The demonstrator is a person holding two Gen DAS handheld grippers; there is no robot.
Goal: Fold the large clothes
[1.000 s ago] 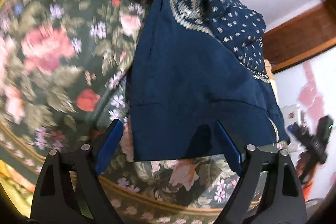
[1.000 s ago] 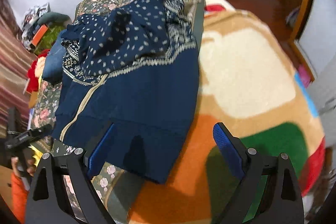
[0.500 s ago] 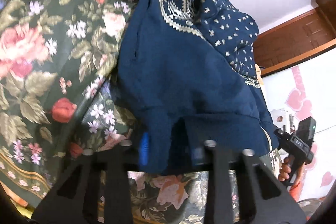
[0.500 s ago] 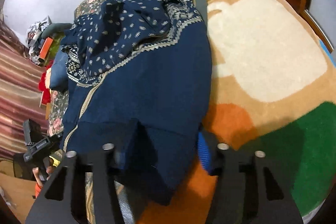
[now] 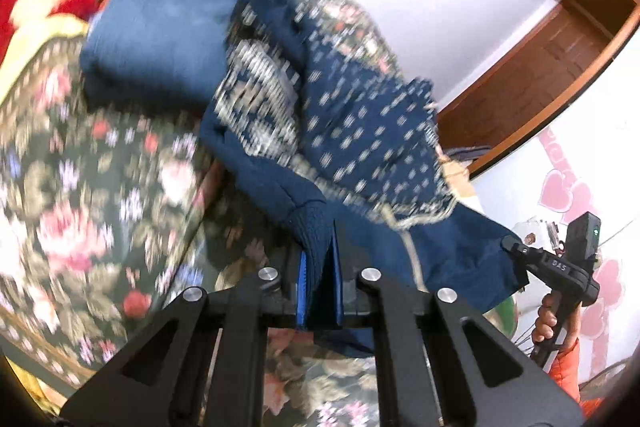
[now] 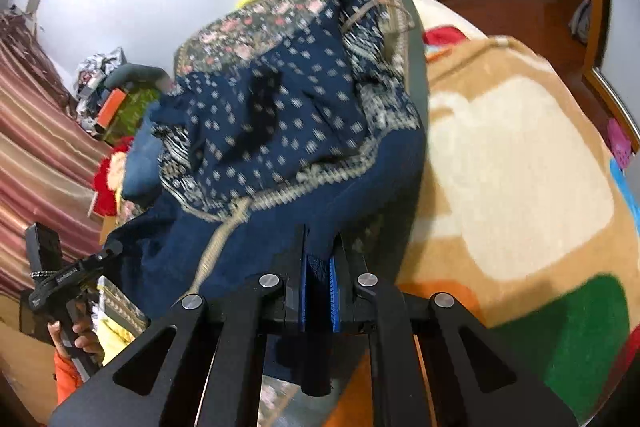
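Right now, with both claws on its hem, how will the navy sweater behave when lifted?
Likely floppy: the navy sweater already bunches between the right claw and the left claw. Probably sags mid-span. The thick knit looks fairly heavy, and its loose dotted part may slide off.

The right hand-held gripper [image 6: 318, 283] has just pinched the navy garment's [image 6: 352, 187] hem.

A navy knitted garment [image 6: 360, 187], matt and ribbed at its hem, is seen at the centre of both frames, lying on a floral woven bedspread [image 5: 80, 187] at the left. At the right of the right wrist view a thick, fluffy fleece blanket [image 6: 520, 167] is shown. The tools [image 5: 319, 283] [image 6: 318, 285] are made of matt black plastic with bright metal pins and blue ridged pads, and glossy brown wood trim [image 5: 540, 75] is seen at the upper right.
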